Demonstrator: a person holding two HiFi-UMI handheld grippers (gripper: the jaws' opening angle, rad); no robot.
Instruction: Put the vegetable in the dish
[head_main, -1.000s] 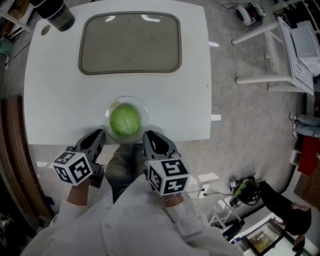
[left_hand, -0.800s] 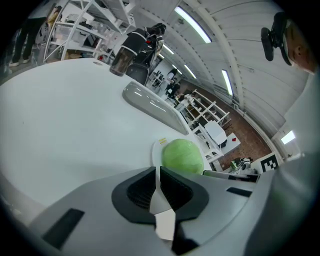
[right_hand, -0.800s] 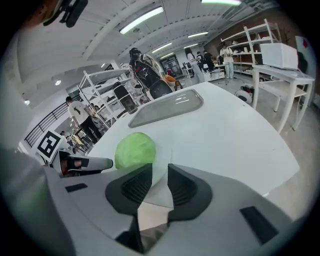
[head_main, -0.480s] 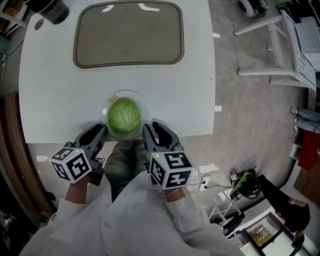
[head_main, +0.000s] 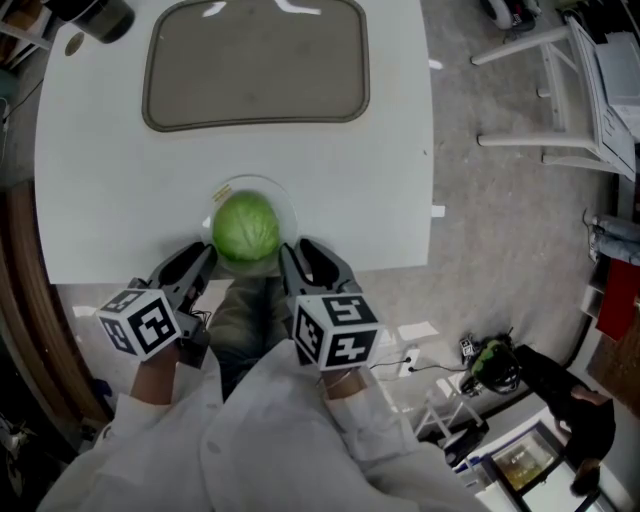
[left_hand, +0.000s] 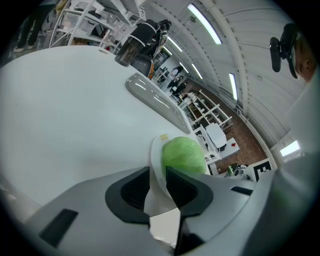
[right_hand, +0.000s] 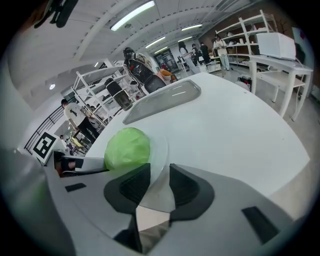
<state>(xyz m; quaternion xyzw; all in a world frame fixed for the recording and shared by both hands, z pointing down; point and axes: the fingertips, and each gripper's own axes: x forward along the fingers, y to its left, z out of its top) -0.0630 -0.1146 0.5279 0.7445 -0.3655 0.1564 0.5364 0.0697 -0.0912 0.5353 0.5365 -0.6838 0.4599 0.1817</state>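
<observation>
A round green cabbage (head_main: 245, 228) sits in a clear glass dish (head_main: 286, 206) at the near edge of the white table (head_main: 120, 190). My left gripper (head_main: 205, 262) is at the dish's near-left rim and my right gripper (head_main: 290, 258) at its near-right rim. In the left gripper view the rim of the dish (left_hand: 155, 162) runs between the narrow jaws of the left gripper (left_hand: 157, 175), with the cabbage (left_hand: 183, 155) just beyond. In the right gripper view the dish (right_hand: 161, 150) is likewise pinched by the right gripper (right_hand: 160, 172), beside the cabbage (right_hand: 127, 148).
A large grey rectangular tray (head_main: 256, 65) lies at the far side of the table. A dark blender-like container (head_main: 85, 18) stands at the far left corner. White furniture (head_main: 560, 90) stands on the floor to the right, beyond the table edge.
The view has shifted a little, and the dish with the cabbage sits slightly higher in the picture. Both grippers stay at the dish rim.
</observation>
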